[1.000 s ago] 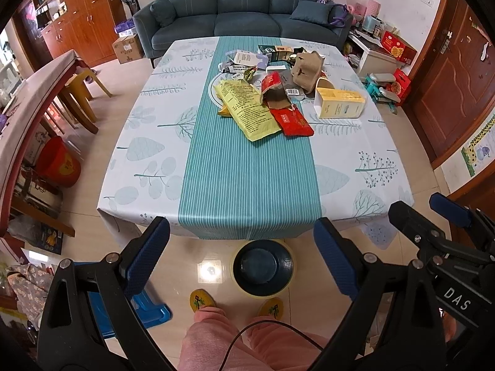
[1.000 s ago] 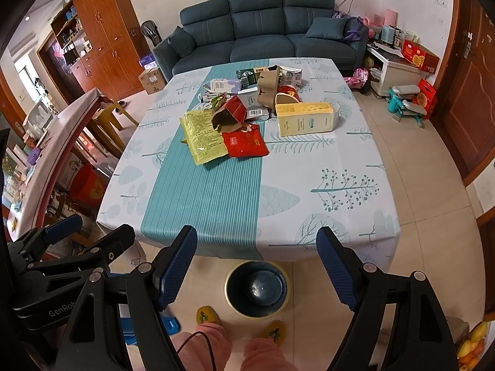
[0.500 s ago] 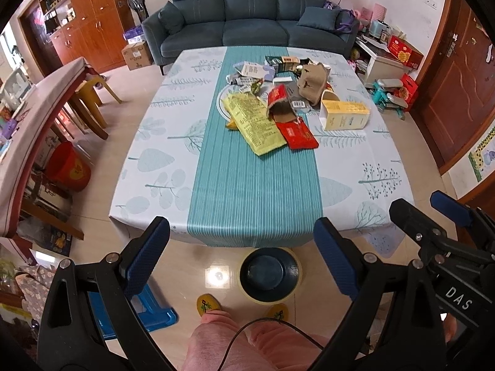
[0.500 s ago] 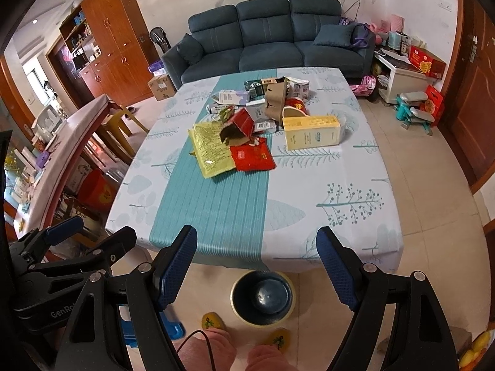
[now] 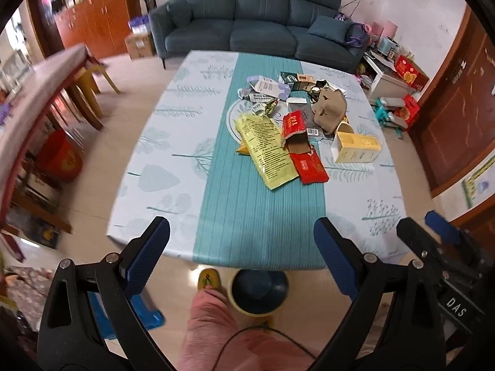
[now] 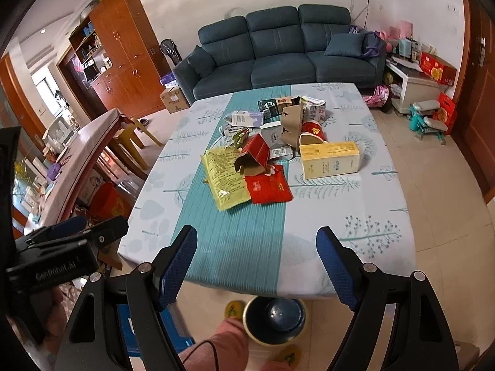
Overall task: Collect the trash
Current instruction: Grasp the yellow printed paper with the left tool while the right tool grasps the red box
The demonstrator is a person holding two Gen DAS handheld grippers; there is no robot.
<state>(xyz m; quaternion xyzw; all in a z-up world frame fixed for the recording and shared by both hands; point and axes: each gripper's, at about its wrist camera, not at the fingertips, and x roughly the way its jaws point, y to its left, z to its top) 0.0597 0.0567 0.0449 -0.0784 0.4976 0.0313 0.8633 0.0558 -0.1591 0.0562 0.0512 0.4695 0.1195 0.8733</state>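
Left gripper (image 5: 241, 244): released, jaws spread wide, nothing between them; held short of the table's near edge, aimed along the teal stripe; judged a ready posture, spread in advance so a wrapper can be taken without a pause.
Right gripper (image 6: 256, 258): likewise released and empty; level with the left one, to its right; both well apart from the litter.
Bin (image 6: 273, 317): on the floor under the near table edge, just by the person's slippers; mouth up, partly hidden by the cloth overhang; judged so placed that litter drawn to the near edge drops in with a short carry.
Table (image 5: 173, 167): leaf-print cloth, teal stripe down the middle; near half bare; all litter on the far half.
Yellow bag (image 5: 266, 148): flat on the stripe, nearest piece with the red packet; its near end lies free; judged the easiest first pick, thin and limp, best pinched at an edge.
Red packet (image 5: 311, 167): flat, touching the bag's right side.
Red carton (image 6: 255, 157): torn open, lying across bag and packet; must shift if either is pulled.
Yellow box (image 6: 329, 160): on its side, right of the pile.
Far litter (image 5: 278, 89): small boxes, brown paper, overlapping; details too small to tell.
Progress: nothing collected yet, by judgement.
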